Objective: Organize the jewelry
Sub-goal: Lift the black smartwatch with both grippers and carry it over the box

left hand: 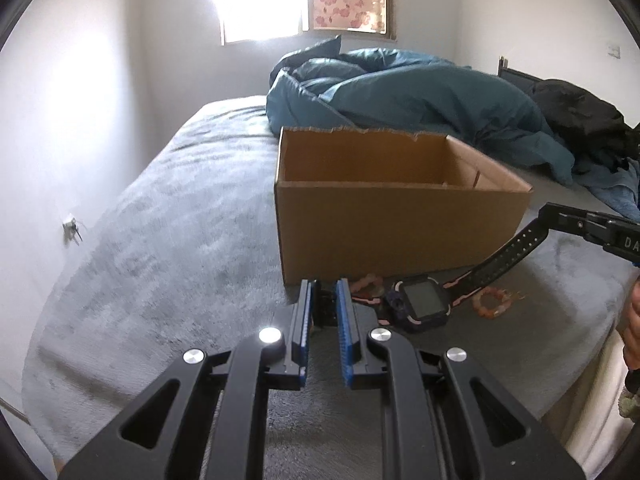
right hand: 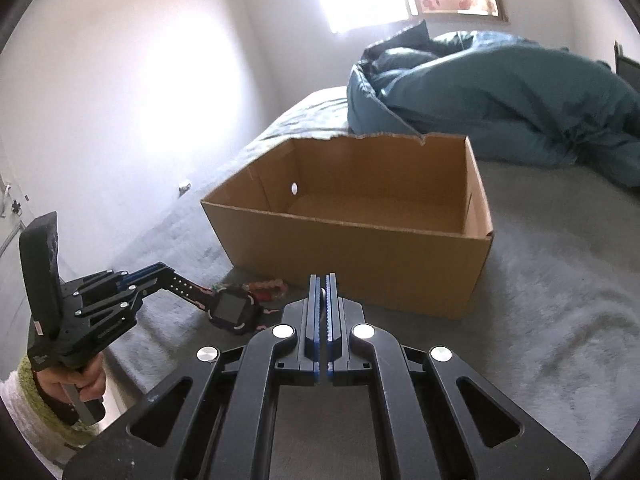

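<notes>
Two claws | left claw (left hand: pixel 324 292) and right claw (left hand: pixel 550 216) clamp watch (left hand: pixel 424 304) straps

Black tool (left hand: pixel 323 286) frames, blue ribbed pads (left hand: pixel 345 320), silver round screws (left hand: pixel 269 335); fuzzy green-white sleeve (right hand: pixel 24 408).

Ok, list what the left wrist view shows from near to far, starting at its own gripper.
left gripper → watch → cardboard box → teal duvet → window

Black watch (left hand: pixel 425 303) strung taut above pink bracelets (left hand: pixel 494 301) beside open box (left hand: pixel 396 232)
</notes>
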